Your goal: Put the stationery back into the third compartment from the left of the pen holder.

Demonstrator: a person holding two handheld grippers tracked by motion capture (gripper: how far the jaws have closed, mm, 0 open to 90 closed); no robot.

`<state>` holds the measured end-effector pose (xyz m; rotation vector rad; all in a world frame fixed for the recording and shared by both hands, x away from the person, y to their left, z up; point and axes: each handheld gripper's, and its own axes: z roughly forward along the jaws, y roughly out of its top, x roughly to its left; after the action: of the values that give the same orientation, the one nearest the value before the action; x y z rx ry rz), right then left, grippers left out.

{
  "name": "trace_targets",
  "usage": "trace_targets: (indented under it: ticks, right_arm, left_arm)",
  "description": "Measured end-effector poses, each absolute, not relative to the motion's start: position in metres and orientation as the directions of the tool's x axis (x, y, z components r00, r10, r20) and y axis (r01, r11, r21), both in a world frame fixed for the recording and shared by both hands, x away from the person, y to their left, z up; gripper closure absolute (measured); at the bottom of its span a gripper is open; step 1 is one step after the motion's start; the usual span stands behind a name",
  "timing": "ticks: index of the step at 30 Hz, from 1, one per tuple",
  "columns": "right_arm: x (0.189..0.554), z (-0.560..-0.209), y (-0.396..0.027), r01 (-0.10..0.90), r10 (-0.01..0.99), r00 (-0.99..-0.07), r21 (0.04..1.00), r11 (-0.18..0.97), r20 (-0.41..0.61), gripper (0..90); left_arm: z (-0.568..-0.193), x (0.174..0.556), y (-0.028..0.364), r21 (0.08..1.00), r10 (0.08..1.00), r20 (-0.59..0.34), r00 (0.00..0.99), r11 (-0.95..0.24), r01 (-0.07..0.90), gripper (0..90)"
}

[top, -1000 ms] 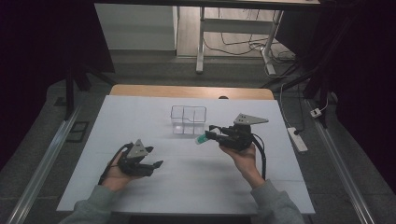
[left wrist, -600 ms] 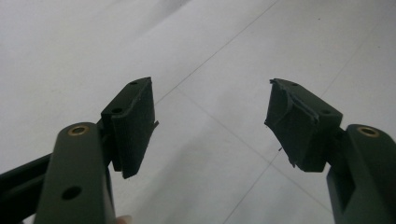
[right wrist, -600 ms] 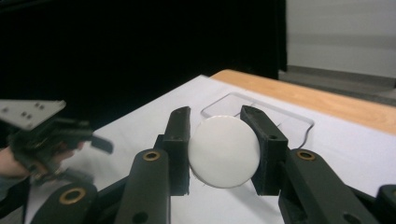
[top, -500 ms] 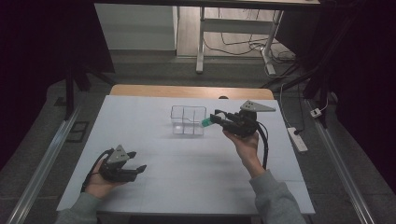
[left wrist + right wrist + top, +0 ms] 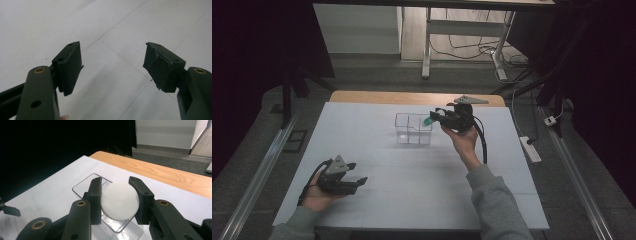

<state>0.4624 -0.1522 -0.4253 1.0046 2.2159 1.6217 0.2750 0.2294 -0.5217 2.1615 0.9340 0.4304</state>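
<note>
The white table top (image 5: 412, 200) spreads out in front of you, laid over a wooden table whose far edge (image 5: 412, 97) shows as a bare strip beyond the white sheet. Near the middle of that sheet, toward the far side, stands a clear plastic box (image 5: 404, 135) with an inner wall that splits it into compartments.

Your right hand (image 5: 462, 142) is raised at the right side of the box, and its right gripper (image 5: 437, 118) points leftward over the box's right-hand compartment. In the right gripper view the two black jaws are clamped on a round object with a white face (image 5: 120, 201), one jaw on each side of it, and the clear box lies directly below and beyond it. From the high view the same held object (image 5: 428, 121) shows a green body at the jaw tips, above the box's rim; it may be a small capped bottle or tube, though it is too small there to be sure.

Your left hand (image 5: 317, 192) rests low at the near left of the table top, well apart from the box. The left gripper (image 5: 113, 66) it holds has its jaws spread wide with nothing between them, just the white surface and its thin seam lines beneath.
</note>
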Motion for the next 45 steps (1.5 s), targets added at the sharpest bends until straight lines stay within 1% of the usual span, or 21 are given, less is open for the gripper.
trace_targets:
  ticks: [7,11,14,20,24,32,45]
  right_arm:
    - [0.468,-0.426,-0.142,0.391,0.648,-0.74,0.899,0.198,0.18,63.2]
    - [0.47,-0.43,-0.139,0.407,0.646,-0.739,0.891,0.199,0.193,51.7]
    - [0.468,-0.43,-0.143,0.416,0.643,-0.738,0.888,0.194,0.205,48.4]
    - [0.455,-0.435,-0.16,0.415,0.635,-0.747,0.884,0.214,0.197,48.2]
    - [0.442,-0.441,-0.173,0.416,0.631,-0.754,0.876,0.245,0.181,47.7]
    - [0.414,-0.448,-0.198,0.427,0.621,-0.761,0.865,0.264,0.186,45.4]
    - [0.373,-0.469,-0.238,0.436,0.637,-0.757,0.84,0.324,0.147,42.6]
  left_arm:
    - [-0.523,0.276,0.228,0.731,0.732,0.019,0.681,-0.475,0.491,29.1]
    - [-0.523,0.276,0.229,0.73,0.735,0.016,0.678,-0.472,0.494,28.8]
    - [-0.524,0.276,0.23,0.728,0.737,0.016,0.676,-0.472,0.497,28.4]
    - [-0.524,0.277,0.23,0.726,0.739,0.014,0.673,-0.471,0.502,28.2]
    - [-0.525,0.277,0.23,0.723,0.74,0.011,0.672,-0.47,0.506,28.1]
    - [-0.525,0.278,0.23,0.72,0.742,0.004,0.67,-0.467,0.513,28.0]
    - [-0.525,0.278,0.231,0.722,0.747,-0.006,0.665,-0.457,0.52,27.7]
